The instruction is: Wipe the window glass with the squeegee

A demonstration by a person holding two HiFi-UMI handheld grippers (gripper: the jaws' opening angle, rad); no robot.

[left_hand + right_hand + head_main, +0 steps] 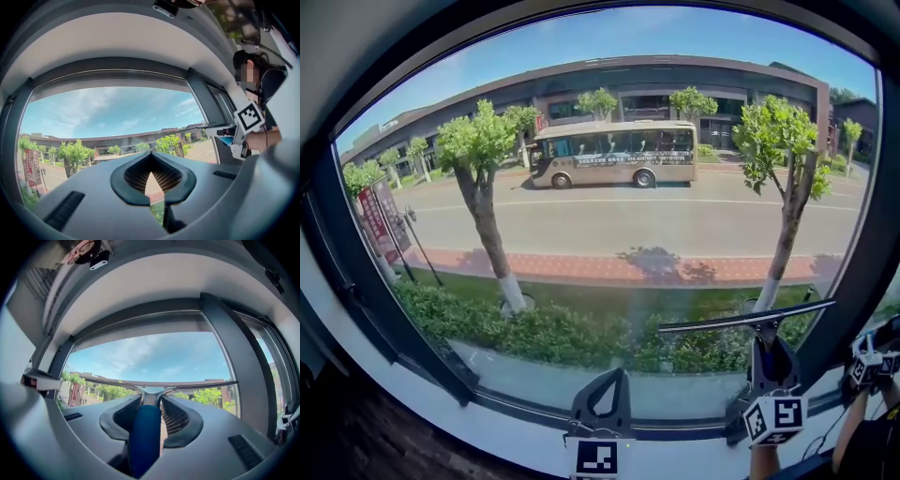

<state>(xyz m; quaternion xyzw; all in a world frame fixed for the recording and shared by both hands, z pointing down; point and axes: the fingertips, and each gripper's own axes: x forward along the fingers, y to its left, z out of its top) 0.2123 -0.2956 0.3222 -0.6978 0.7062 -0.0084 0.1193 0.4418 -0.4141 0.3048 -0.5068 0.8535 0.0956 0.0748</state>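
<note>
- Right gripper [769, 343] low at the right of the head view, pointed up at the window glass [628, 220].
- Jaws of right gripper [151, 400] closed on the blue handle of the squeegee [144, 437], with the handle running up between both ribbed pads.
- Squeegee [741, 317] held with handle down and blade on top. Blade nearly level, tilted slightly up at its right end, across the lower right part of the pane.
- Contact between blade and glass not determinable from any view.
- Left gripper [617, 377] low at centre of the head view, just above the white sill [487, 436], well apart from the squeegee.
- Jaws of left gripper [151, 156] brought together at the tips, with only a narrow slit lower down. Nothing gripped.
- Dark window frame [356, 281] around the pane.
- Outside, through the glass: a bus [614, 153] on the road, two trees [483, 150] at the near kerb and a hedge [544, 333] below them.
</note>
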